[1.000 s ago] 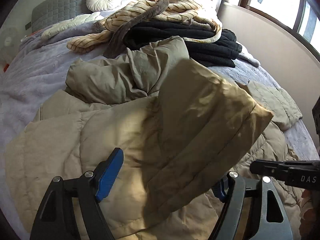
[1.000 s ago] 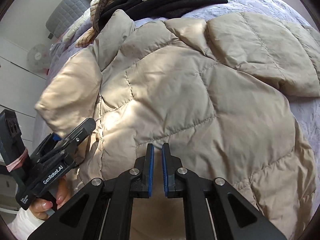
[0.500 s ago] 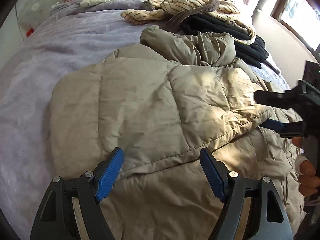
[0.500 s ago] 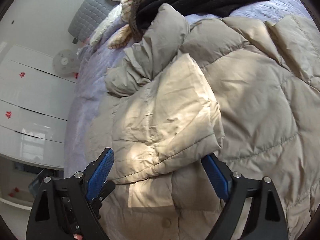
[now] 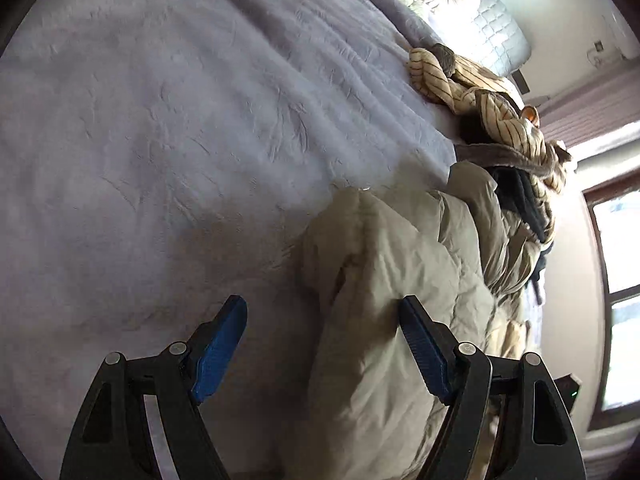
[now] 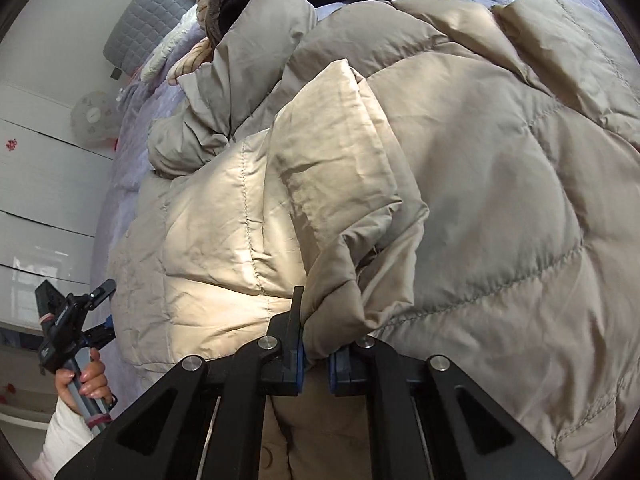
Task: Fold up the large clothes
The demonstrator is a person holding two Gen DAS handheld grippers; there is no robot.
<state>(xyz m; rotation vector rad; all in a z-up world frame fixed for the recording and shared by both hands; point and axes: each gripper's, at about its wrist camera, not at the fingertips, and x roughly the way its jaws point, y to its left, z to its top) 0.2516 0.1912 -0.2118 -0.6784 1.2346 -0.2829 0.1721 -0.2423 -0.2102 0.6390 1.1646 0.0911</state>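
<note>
No legible writing showing on either tool. Lying spread over the lavender bed (image 5: 168, 128): beige puffer jacket (image 6: 500, 184). Pinching a folded sleeve cuff (image 6: 340, 300) of it, pads nearly together: right tool (image 6: 316, 364). Hanging spread wide at the jacket's edge, one pad brushing fabric, gripping nothing: left tool (image 5: 324, 344).

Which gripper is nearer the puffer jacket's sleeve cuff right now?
Right. The right gripper is shut on the sleeve cuff; the left gripper is open at the jacket's edge.
</note>
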